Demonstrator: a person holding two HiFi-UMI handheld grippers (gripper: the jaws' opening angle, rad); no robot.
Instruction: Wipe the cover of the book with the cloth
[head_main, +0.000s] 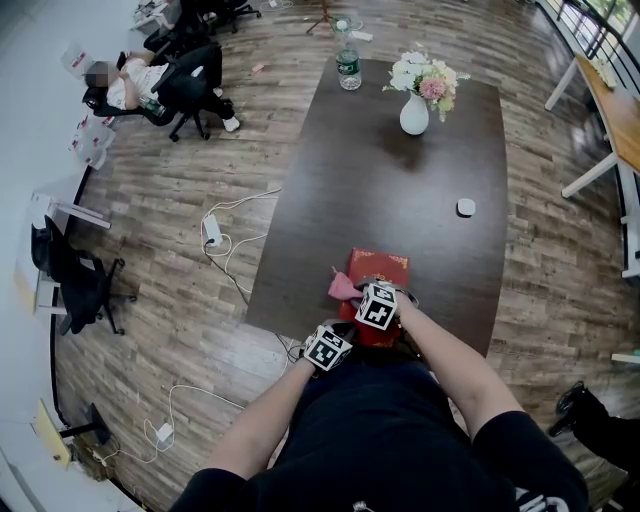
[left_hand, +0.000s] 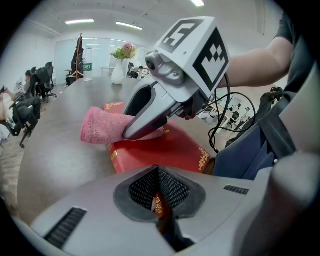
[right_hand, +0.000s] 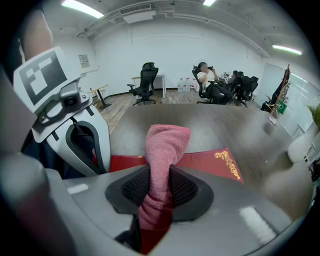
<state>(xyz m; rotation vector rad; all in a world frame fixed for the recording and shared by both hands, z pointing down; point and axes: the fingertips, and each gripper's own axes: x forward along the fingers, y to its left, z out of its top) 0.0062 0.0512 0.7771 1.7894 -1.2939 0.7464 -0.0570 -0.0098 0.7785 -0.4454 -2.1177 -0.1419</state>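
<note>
Pink cloth (right_hand: 167, 142) is pinched in the right gripper's (right_hand: 160, 195) jaws, its free end trailing ahead onto the red book (left_hand: 165, 150). The left gripper (left_hand: 159, 202) clamps the book's near corner, likely steadying it on the desk (head_main: 400, 190) for wiping.

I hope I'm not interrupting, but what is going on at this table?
A person at the near end of a dark table holds a hand-held gripper in each hand. The left hand-held gripper is clamped on the near edge of a red book that lies flat on the table, apparently steadying it. The right hand-held gripper grips a bunched pink cloth and holds it against the book's cover. The wiping looks to be under way.
</note>
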